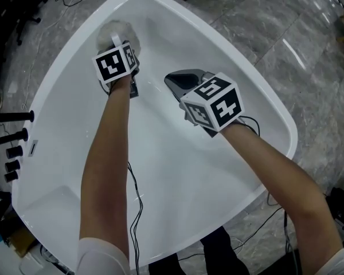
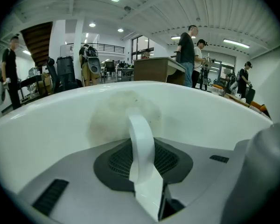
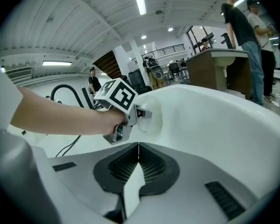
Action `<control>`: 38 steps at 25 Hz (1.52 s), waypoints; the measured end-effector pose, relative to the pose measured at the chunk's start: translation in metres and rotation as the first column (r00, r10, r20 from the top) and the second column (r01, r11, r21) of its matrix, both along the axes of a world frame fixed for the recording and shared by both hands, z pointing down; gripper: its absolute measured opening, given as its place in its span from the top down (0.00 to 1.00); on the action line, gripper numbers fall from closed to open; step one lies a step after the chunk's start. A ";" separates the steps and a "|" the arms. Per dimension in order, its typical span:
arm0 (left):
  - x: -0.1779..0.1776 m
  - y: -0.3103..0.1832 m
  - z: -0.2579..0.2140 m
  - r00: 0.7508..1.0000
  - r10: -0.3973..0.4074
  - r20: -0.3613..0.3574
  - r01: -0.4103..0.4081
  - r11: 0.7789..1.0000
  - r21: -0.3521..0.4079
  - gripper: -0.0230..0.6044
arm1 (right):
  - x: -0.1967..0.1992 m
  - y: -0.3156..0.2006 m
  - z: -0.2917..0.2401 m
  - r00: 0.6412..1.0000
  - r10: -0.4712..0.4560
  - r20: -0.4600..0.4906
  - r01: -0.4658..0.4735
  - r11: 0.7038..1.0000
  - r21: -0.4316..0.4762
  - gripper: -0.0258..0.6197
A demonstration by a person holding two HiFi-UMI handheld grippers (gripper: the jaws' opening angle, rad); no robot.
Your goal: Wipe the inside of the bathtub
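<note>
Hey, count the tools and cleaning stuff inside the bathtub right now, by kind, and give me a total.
Grippers: 2, the left gripper, shut on the pad's white strap, and the right gripper, jaws together with nothing between them
Wiping pad: 1, the wiping pad, against the tub's far wall
Total: 3

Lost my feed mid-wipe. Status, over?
Left gripper shut on pad strap, pad against tub wall. Right gripper shut, empty, mid-tub. No obstruction seen.
</note>
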State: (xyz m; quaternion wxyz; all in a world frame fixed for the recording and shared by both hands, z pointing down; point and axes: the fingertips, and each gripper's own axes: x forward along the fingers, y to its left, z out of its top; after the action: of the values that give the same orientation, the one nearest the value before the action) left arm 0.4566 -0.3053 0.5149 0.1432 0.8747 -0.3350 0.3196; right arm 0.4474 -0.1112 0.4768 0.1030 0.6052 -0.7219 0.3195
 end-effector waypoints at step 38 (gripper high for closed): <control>-0.075 0.025 0.082 0.992 0.045 0.117 -0.049 0.998 0.028 0.80 | -0.046 0.024 0.051 1.000 -0.025 0.015 0.026 0.999 -0.022 0.93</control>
State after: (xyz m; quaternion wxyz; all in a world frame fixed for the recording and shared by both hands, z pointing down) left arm 0.3820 -0.2803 0.5966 0.1025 0.8644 -0.3269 0.3679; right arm 0.4017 -0.0872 0.5276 0.1084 0.5924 -0.7267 0.3306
